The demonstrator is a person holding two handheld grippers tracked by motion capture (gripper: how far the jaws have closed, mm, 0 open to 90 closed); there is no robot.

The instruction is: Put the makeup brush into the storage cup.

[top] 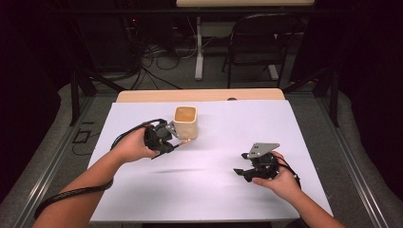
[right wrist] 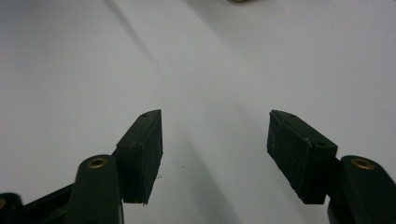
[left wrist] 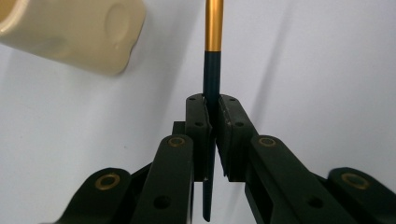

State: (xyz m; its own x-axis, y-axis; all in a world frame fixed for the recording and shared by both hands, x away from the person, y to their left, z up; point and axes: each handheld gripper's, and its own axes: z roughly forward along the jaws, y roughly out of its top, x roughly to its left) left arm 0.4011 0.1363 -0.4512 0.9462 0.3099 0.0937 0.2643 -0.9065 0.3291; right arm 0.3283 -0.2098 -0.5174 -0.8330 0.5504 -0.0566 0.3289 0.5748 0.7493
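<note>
A cream square cup (top: 186, 121) stands upright on the white table (top: 228, 190), left of centre toward the back. My left gripper (top: 172, 144) sits just in front of the cup, shut on a thin pencil (top: 184, 142) with a dark shaft and a gold end pointing right beside the cup's base. In the left gripper view the pencil (left wrist: 212, 60) runs up between the closed pads (left wrist: 196, 126), with the cup (left wrist: 74, 32) lying at the upper left. My right gripper (top: 241, 172) rests open at the front right, nothing between its pads (right wrist: 142, 154).
The white sheet covers a wooden table whose far edge (top: 199, 95) shows behind it. A black folding chair (top: 259, 42) and a table leg (top: 198, 52) with cables stand farther back. Metal rails (top: 52, 161) run along both sides.
</note>
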